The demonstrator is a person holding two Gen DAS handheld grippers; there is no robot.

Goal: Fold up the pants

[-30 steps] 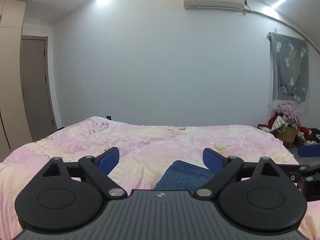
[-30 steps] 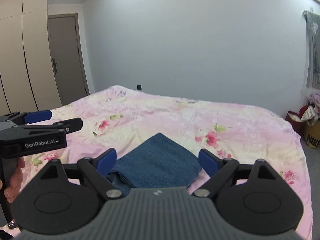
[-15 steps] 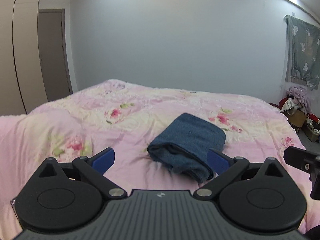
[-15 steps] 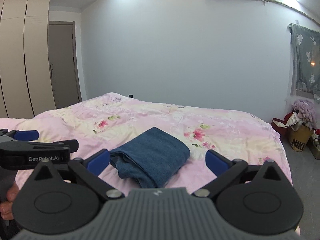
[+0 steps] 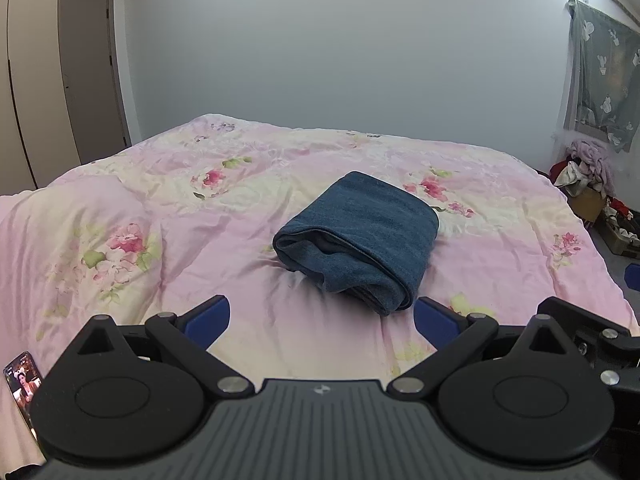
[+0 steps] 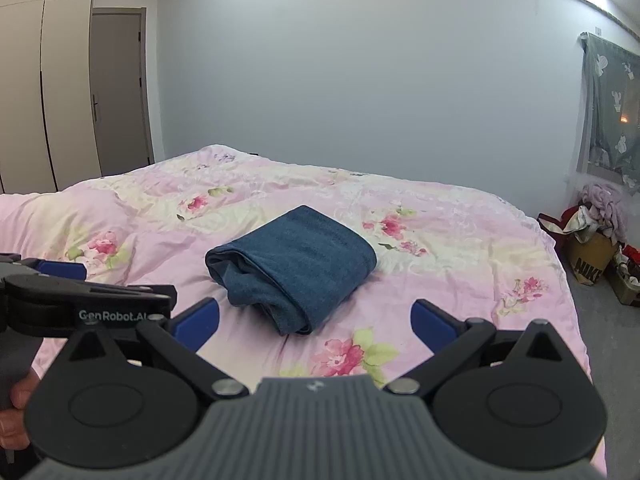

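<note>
The blue denim pants (image 5: 360, 236) lie folded into a thick compact bundle in the middle of the pink floral bed; they also show in the right wrist view (image 6: 292, 268). My left gripper (image 5: 322, 320) is open and empty, held back from the bundle's near edge. My right gripper (image 6: 314, 320) is open and empty, also short of the bundle. The left gripper's body (image 6: 88, 304) shows at the left of the right wrist view.
The pink floral quilt (image 5: 160, 208) covers the whole bed. A wardrobe and door (image 6: 116, 92) stand at the left. A pile of clothes and boxes (image 6: 596, 236) sits on the floor to the right of the bed. A phone (image 5: 22, 380) lies at the near left.
Both grippers have pulled back and risen away from the folded pants, which now lie further ahead in full view. Both stay open.
</note>
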